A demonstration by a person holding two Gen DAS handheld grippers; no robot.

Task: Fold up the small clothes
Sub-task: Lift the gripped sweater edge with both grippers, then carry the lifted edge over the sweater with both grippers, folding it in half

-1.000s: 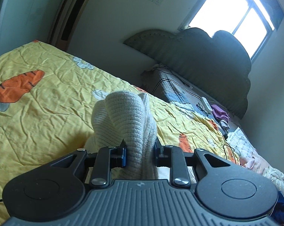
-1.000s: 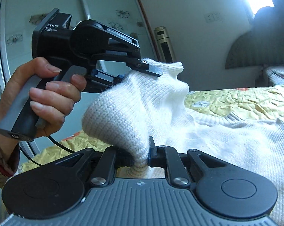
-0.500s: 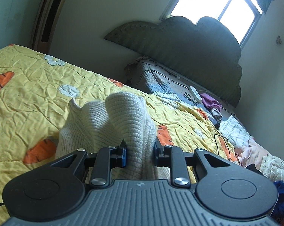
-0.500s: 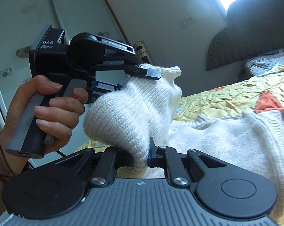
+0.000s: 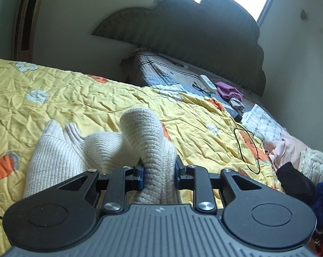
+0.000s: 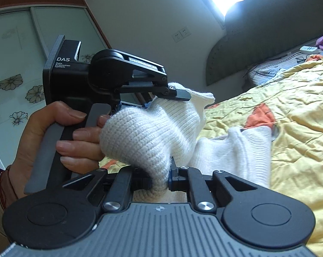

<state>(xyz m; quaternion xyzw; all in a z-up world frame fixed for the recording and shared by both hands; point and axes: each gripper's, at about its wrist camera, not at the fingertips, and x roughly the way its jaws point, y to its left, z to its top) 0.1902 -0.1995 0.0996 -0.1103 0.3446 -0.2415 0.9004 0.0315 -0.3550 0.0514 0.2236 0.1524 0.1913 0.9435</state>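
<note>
A cream-white knitted sweater (image 5: 97, 147) hangs bunched above a yellow quilt (image 5: 75, 102) with carrot prints. My left gripper (image 5: 159, 172) is shut on a thick fold of it, and the rest trails off to the left onto the quilt. In the right wrist view my right gripper (image 6: 160, 176) is shut on another fold of the sweater (image 6: 144, 132). There the left gripper (image 6: 172, 98) is seen from the side, held by a hand (image 6: 54, 137), pinching the knit's ribbed edge just above and behind my right one. A loose part of the sweater droops to the right.
A dark padded headboard (image 5: 193, 36) stands at the far end. A grey patterned pillow (image 5: 161, 72) carries a power strip (image 5: 207, 84), glasses and purple cloth (image 5: 229, 92). A black cable loop (image 5: 247, 150) lies on the quilt. Piled clothes (image 5: 300, 171) crowd the right edge.
Both grippers have carried the sweater sideways along the bed toward the headboard and rolled a little. The garment has drawn together and more of it is lifted off the quilt. Both grips are unchanged.
</note>
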